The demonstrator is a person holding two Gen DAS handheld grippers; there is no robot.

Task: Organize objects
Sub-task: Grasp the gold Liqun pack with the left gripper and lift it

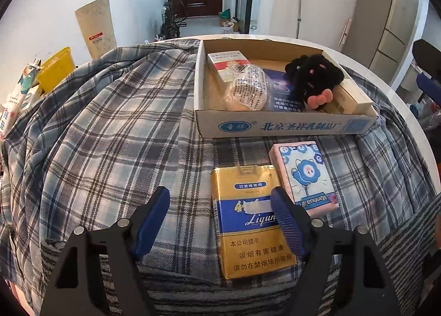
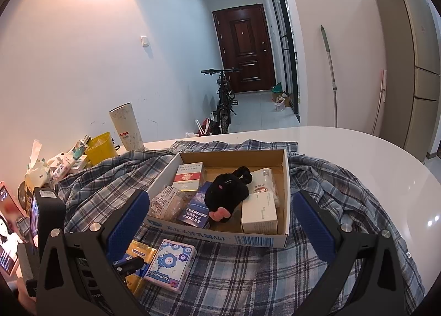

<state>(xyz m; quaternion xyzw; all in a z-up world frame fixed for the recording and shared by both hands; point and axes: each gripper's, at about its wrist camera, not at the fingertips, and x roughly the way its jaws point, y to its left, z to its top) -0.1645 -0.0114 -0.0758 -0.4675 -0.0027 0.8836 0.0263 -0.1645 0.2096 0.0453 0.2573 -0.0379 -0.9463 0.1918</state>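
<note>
On top of the plaid shirt (image 1: 104, 128) that's spread over the white table (image 2: 372, 156) sits the cardboard box (image 1: 284, 126), so I'll use that as the reference for everything. Inside the box there's a red-and-white pack (image 1: 227, 65) at the far left, a clear bag with printed text (image 1: 248, 87) in front of it, a dark blue pack (image 1: 284, 92) roughly in the middle, a black fuzzy plush with pink bits (image 1: 314, 73) lying over the blue pack, and a white carton (image 2: 259, 215) at the near right corner, all kind of piled against each other. Just outside the box's near wall, the gold pack (image 1: 250, 222) and the tissue pack with a blue flower cartoon (image 1: 303, 175) lie flat on the shirt, side by side and touching or nearly so, tissues on the right. Left gripper (image 1: 220, 200) is spread wide, hanging low over the shirt on the near side of the box, with its right finger (image 1: 286, 219) overlapping the gold pack in view; can't tell if it actually touches. Right gripper (image 2: 220, 205) is also wide open with nothing in it, raised on the near side of the box, which shows between its blue pads (image 2: 314, 222). Way past the box there's a bike (image 2: 224, 101) parked by a brown door (image 2: 244, 46), and off to the box's left a yellow bucket (image 1: 56, 68).
</note>
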